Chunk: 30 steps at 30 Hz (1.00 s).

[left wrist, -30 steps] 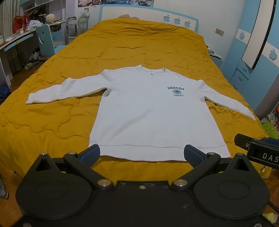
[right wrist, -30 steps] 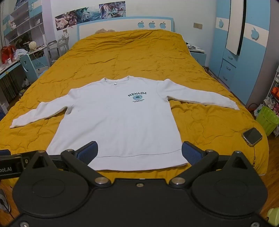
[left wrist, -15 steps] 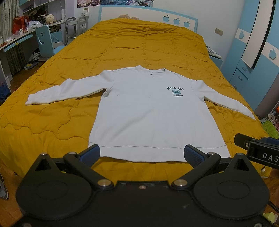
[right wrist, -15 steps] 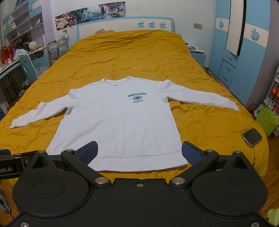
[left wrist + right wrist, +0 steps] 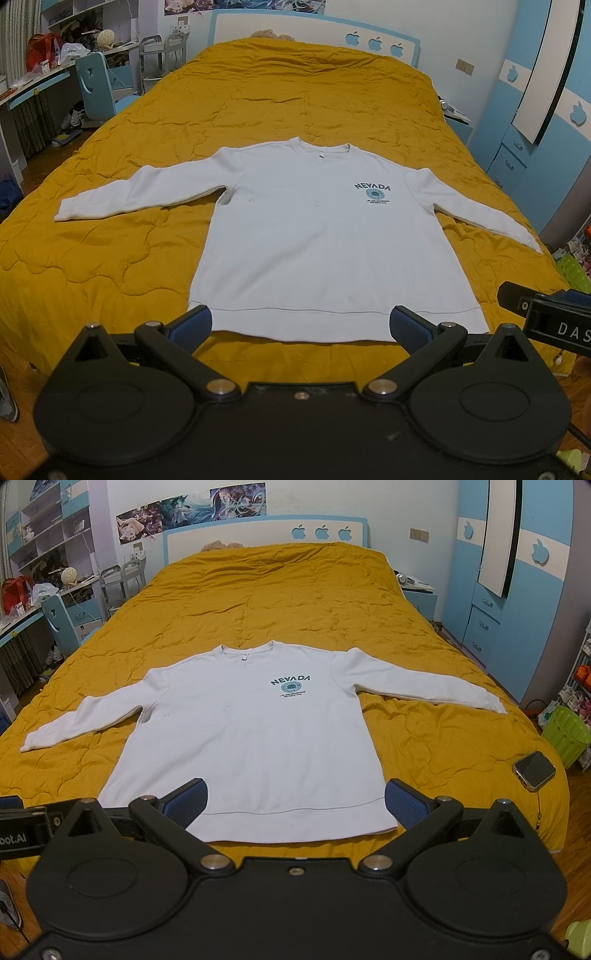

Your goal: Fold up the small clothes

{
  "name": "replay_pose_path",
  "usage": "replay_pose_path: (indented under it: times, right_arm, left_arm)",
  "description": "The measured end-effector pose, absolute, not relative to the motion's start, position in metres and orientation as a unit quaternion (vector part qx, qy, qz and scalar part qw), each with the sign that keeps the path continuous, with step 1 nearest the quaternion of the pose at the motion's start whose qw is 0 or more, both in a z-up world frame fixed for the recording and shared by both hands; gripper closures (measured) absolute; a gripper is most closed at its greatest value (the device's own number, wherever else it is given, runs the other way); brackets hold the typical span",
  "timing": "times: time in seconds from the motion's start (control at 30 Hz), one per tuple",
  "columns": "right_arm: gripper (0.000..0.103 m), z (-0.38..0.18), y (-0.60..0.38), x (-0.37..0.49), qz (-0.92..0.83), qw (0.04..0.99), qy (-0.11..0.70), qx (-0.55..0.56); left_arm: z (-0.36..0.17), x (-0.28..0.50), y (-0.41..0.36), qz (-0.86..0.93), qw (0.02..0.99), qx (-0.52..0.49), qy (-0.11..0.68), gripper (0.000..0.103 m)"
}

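A white long-sleeved sweatshirt (image 5: 325, 236) with a green "NEVADA" print lies flat, front up, on the yellow bed (image 5: 295, 99), sleeves spread to both sides and hem toward me. It also shows in the right wrist view (image 5: 251, 738). My left gripper (image 5: 301, 326) is open and empty, held above the hem, not touching it. My right gripper (image 5: 293, 801) is open and empty, also held over the hem. The right gripper's body shows at the right edge of the left wrist view (image 5: 546, 317).
A smartphone (image 5: 534, 769) lies on the bed's near right corner. A green bin (image 5: 565, 734) stands on the floor to the right. A blue chair (image 5: 98, 86) and cluttered desk are on the left; blue wardrobe (image 5: 517, 590) on the right.
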State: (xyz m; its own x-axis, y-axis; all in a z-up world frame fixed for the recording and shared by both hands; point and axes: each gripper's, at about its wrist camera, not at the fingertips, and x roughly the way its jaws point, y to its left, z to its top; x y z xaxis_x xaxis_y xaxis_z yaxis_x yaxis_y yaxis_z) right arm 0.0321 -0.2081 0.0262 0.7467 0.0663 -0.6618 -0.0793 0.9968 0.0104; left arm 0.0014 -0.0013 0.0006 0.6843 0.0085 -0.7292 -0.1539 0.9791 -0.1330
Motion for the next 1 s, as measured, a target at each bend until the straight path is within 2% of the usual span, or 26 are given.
replay_pose_path:
  times: [1.0]
  right_arm:
    - [0.000, 0.022, -0.206, 0.042, 0.036, 0.929, 0.369, -0.009]
  left_arm:
    - [-0.006, 0.015, -0.001, 0.048, 0.906, -0.093, 0.411, 0.000]
